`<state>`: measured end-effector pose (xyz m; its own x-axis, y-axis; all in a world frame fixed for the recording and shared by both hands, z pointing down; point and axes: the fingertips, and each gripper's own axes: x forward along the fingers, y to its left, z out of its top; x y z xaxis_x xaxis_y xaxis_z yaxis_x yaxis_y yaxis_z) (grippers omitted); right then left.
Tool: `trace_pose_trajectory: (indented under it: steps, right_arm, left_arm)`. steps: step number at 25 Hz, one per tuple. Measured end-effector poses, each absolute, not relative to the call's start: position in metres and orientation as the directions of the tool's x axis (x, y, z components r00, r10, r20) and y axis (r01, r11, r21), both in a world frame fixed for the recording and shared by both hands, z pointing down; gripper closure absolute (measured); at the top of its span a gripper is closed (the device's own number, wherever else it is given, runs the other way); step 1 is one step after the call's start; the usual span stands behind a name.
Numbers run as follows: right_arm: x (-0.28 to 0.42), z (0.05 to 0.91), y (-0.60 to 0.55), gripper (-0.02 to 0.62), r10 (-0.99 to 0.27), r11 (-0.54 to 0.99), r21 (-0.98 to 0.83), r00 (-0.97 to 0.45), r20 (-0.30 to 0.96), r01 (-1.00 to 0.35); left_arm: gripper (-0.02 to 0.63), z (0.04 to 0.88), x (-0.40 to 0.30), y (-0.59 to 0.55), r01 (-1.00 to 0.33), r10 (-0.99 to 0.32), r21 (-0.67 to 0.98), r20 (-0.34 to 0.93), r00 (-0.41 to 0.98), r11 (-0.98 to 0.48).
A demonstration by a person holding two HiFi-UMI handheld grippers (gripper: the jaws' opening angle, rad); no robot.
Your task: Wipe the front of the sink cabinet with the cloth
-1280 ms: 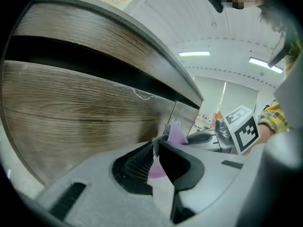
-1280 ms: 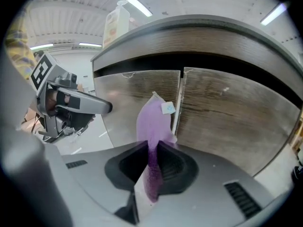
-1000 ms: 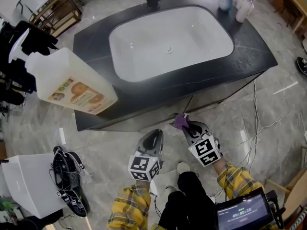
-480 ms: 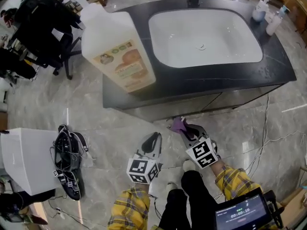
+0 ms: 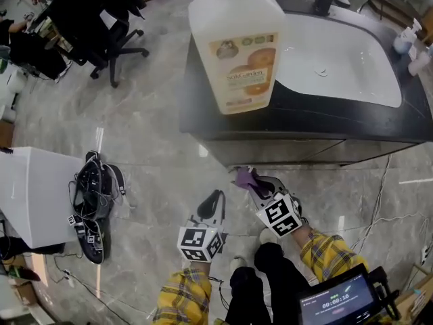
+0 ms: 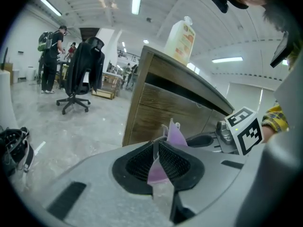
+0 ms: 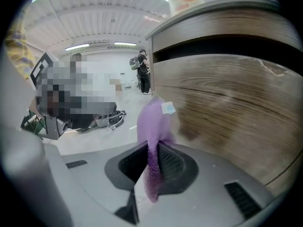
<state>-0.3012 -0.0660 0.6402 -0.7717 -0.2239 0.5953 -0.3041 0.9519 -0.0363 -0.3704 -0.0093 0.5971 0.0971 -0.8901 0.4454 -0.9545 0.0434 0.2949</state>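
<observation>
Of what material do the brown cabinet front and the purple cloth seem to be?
Brown cabinet front: probably wood or wood-grain laminate, matte; horizontal grain lines show. Purple cloth: soft fuzzy fabric, perhaps microfibre; it folds limply and bears a small tag.

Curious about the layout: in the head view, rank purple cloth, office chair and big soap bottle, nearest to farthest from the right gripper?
1. Purple cloth, clamped in the right gripper.
2. Soap bottle, ahead on the counter's left corner.
3. Office chair, far off at upper left.

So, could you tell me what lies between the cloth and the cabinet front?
The stretch is bare: the head view shows only floor between the cloth and the cabinet front.
</observation>
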Motion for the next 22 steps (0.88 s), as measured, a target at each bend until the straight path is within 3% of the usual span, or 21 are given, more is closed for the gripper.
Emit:
trace_pose_trajectory:
  steps: [11,22]
  right_arm:
    - [-0.353,0.676,-0.057,0.554,-0.141,0.982,-0.013,-0.781,0.608,-0.188]
    - [-0.359,0.702,-0.083,0.554,-0.228,0.963,0.026,-0.755,0.614,-0.269]
  left_arm:
    - [0.572,0.632,-0.408,0.010,-0.950,-0.889,0.286,0.457,0.021,0.125]
    - [0.572,0.648,-0.421,0.010,-0.941,-0.902,0.302,0.433,-0.007,0.152]
